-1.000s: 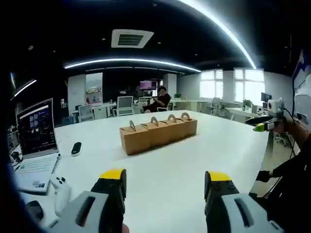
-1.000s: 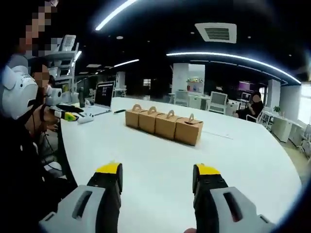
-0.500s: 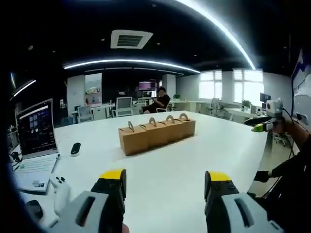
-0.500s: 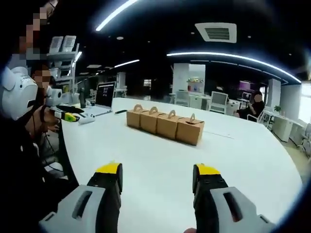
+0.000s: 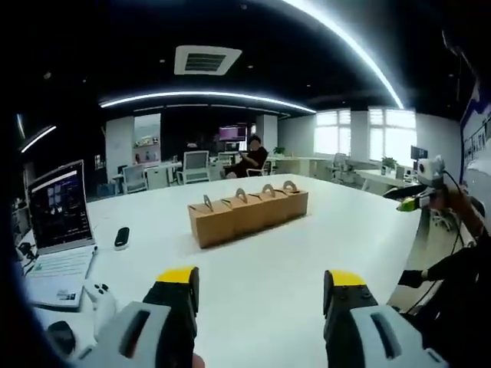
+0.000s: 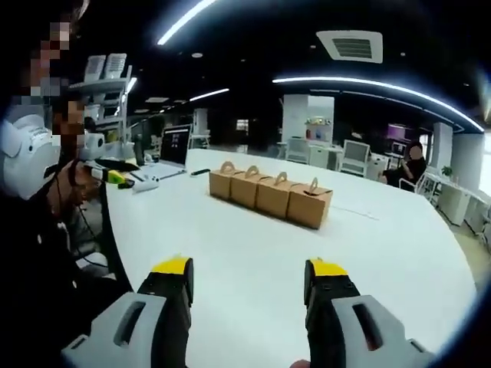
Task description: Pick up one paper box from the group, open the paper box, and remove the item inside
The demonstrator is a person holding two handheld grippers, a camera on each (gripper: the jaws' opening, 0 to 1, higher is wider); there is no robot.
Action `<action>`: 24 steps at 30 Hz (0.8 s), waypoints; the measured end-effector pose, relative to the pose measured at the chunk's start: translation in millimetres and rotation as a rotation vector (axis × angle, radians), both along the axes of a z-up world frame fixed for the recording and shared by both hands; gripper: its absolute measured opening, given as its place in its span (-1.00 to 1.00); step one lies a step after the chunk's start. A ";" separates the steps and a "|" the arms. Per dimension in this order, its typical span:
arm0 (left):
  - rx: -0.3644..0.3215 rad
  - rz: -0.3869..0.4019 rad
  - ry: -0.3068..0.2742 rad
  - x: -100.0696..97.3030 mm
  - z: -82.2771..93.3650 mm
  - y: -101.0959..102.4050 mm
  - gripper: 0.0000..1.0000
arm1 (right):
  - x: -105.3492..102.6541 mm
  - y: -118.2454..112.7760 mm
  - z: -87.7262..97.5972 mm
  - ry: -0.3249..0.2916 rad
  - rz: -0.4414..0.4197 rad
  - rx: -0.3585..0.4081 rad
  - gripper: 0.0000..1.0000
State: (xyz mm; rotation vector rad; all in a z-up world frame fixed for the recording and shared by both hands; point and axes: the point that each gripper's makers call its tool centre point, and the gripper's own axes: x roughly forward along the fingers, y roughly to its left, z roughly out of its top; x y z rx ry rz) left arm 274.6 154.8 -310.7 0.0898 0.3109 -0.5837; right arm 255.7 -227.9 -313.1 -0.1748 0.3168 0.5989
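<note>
Your left claw [image 5: 261,287] is released, its 2 yellow-tipped jaws wide apart over the white desk [image 5: 268,245] with nothing between them. Your right claw [image 6: 249,280] is released the same way, above bare desk [image 6: 245,238].

The 4 boxes [image 5: 247,214] sit in 1 row near the middle of the desk, each touching the next, each with a looped handle on top. In the right gripper view the same boxes [image 6: 271,195] run from upper left to lower right, well ahead of your jaws. Both claws are well apart from the row.

In the left gripper view, a laptop [image 5: 55,222] stands open at the left edge, a dark mouse [image 5: 120,237] lies between it and the boxes, and a white controller [image 5: 100,299] lies near your left jaw. Your right claw [image 5: 418,188] shows at the far right of that view. A seated person [image 5: 249,157] is far behind the desk.
</note>
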 end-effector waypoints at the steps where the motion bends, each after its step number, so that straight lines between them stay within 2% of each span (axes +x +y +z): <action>1: 0.001 0.000 -0.001 -0.2 1.8 -0.8 0.33 | 0.7 -0.2 0.7 -0.001 0.003 -0.006 0.17; 11: 0.063 -0.018 -0.017 2.1 15.0 -4.8 0.32 | 8.6 -3.2 12.6 0.004 0.039 -0.049 0.17; 17: 0.052 -0.049 -0.018 7.1 20.1 -4.6 0.32 | 9.5 -2.8 14.3 0.012 0.048 -0.071 0.17; 20: 0.016 -0.065 -0.020 11.9 26.7 -3.5 0.32 | 9.1 -0.5 16.1 0.014 0.052 -0.087 0.16; 24: 0.044 -0.052 -0.030 19.6 32.1 1.4 0.32 | 9.2 2.2 21.1 0.010 0.054 -0.115 0.16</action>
